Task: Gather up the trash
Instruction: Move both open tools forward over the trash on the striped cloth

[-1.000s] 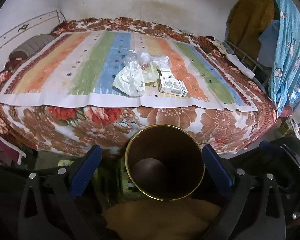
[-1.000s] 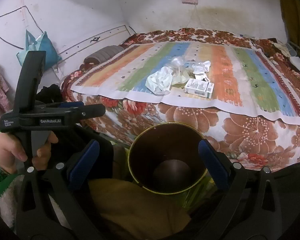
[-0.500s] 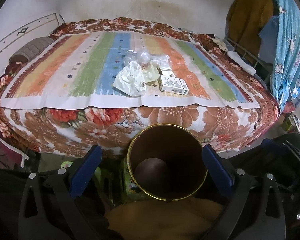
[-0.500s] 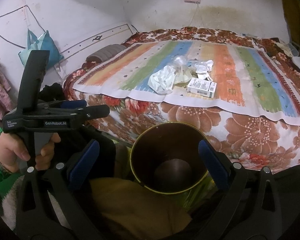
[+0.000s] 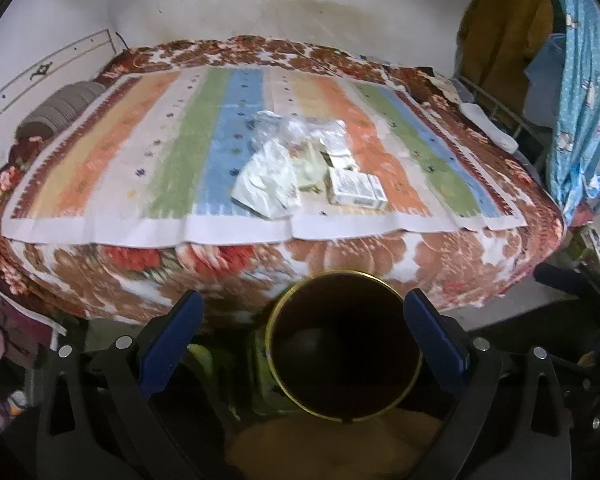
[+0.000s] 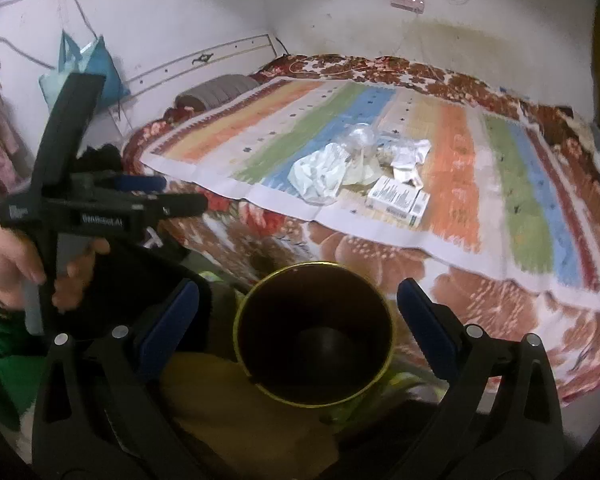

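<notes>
A pile of trash lies on the striped mat on the bed: crumpled pale paper, a white carton, clear plastic wrappers. A dark round bin with a gold rim stands on the floor below the bed edge and looks empty. My left gripper is open and empty, above the bin; it also shows in the right wrist view. My right gripper is open and empty, above the bin.
The bed has a brown floral blanket under the striped mat. A grey bolster lies at the far left. Clothes hang on a rack at right. A yellow cloth lies in front of the bin.
Both grippers have moved slightly forward and up toward the bed; the trash pile looks a little nearer. Both stay open and empty.
</notes>
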